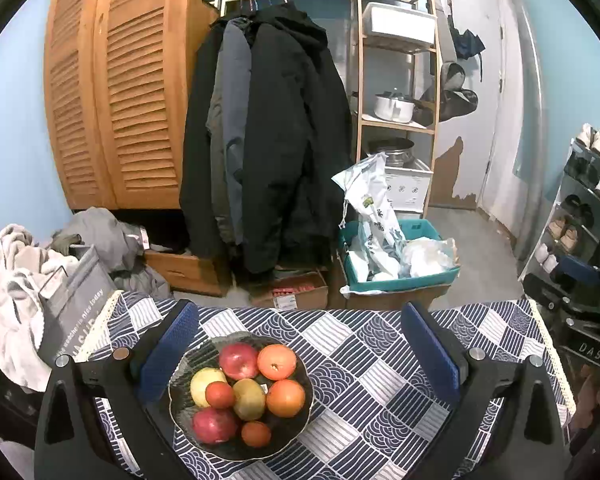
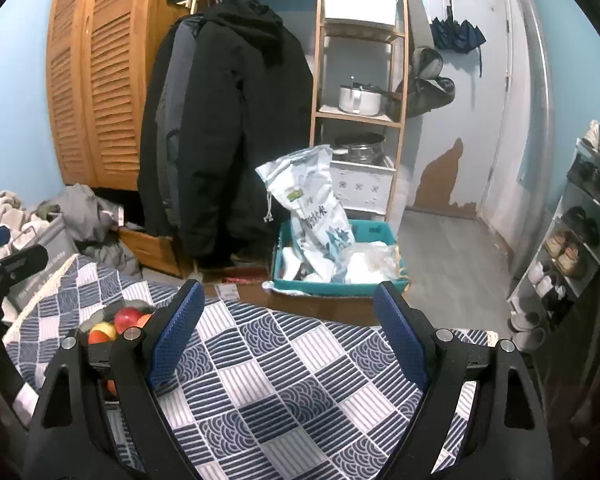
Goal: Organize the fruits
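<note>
Fruits sit piled together in a dark plate on the patterned tablecloth: two red apples, one at the back and one at the front, two oranges along the right side, two yellow-green fruits in the middle, and two small red-orange ones. All eight visible pieces lie inside the plate and none lies loose on the cloth in either view, so the gathering looks finished or close to it; whether more fruit waits out of frame cannot be told. The left gripper hovers over the table angled downward, its blue pads spread wide with the plate showing between them but nothing touching them. The right gripper is held to the right of the plate, also tilted down toward bare cloth, its tongs apart and empty; in its view the plate peeks out behind the left finger, with a red apple visible at its edge. Both hands seem to be standing clear of the fruit, which suits a task at its end.
</note>
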`<action>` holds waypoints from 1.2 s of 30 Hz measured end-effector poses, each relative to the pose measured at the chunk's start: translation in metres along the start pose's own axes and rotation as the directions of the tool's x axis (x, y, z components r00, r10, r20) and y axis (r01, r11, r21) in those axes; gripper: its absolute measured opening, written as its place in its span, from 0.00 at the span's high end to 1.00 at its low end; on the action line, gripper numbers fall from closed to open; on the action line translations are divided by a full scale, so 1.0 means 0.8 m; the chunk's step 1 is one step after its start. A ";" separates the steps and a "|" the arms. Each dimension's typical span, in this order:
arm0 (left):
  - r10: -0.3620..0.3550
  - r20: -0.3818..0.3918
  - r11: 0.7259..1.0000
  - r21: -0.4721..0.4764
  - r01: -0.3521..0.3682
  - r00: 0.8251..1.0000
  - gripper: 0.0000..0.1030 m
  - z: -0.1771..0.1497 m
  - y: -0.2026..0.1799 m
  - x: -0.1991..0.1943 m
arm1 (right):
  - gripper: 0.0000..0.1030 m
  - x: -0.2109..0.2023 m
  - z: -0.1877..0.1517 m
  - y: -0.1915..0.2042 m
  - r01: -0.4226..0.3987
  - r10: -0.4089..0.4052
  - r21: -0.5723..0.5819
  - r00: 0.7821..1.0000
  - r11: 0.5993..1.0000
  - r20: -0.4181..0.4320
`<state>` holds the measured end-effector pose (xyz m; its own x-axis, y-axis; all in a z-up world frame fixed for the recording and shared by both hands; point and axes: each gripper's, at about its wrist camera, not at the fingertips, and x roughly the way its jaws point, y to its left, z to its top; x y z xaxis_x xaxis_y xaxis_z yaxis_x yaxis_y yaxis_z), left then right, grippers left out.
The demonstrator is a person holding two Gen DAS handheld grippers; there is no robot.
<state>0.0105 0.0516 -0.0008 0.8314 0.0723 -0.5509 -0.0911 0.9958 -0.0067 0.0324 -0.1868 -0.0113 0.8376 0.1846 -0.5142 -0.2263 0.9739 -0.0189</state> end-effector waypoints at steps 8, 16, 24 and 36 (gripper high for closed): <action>0.008 0.003 1.000 0.003 -0.008 1.000 0.01 0.001 -0.001 0.001 | 0.17 0.001 0.000 -0.001 -0.002 0.002 -0.006 1.000 1.000 -0.005; 0.009 0.000 1.000 -0.004 -0.009 1.000 0.01 -0.001 -0.002 0.001 | 0.17 0.003 -0.001 -0.003 0.006 -0.006 -0.009 1.000 1.000 -0.014; 0.010 0.007 1.000 -0.007 -0.010 1.000 0.01 -0.003 -0.003 -0.002 | 0.17 0.003 -0.001 -0.004 0.005 -0.005 -0.009 1.000 1.000 -0.015; 0.010 -0.016 1.000 -0.016 -0.010 1.000 0.01 -0.002 -0.001 0.002 | 0.17 0.001 -0.001 -0.006 0.004 -0.004 -0.011 1.000 1.000 -0.021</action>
<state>0.0108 0.0512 -0.0029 0.8216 0.0812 -0.5642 -0.1082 0.9940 -0.0144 0.0336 -0.1914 -0.0121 0.8279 0.1780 -0.5319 -0.2288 0.9730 -0.0304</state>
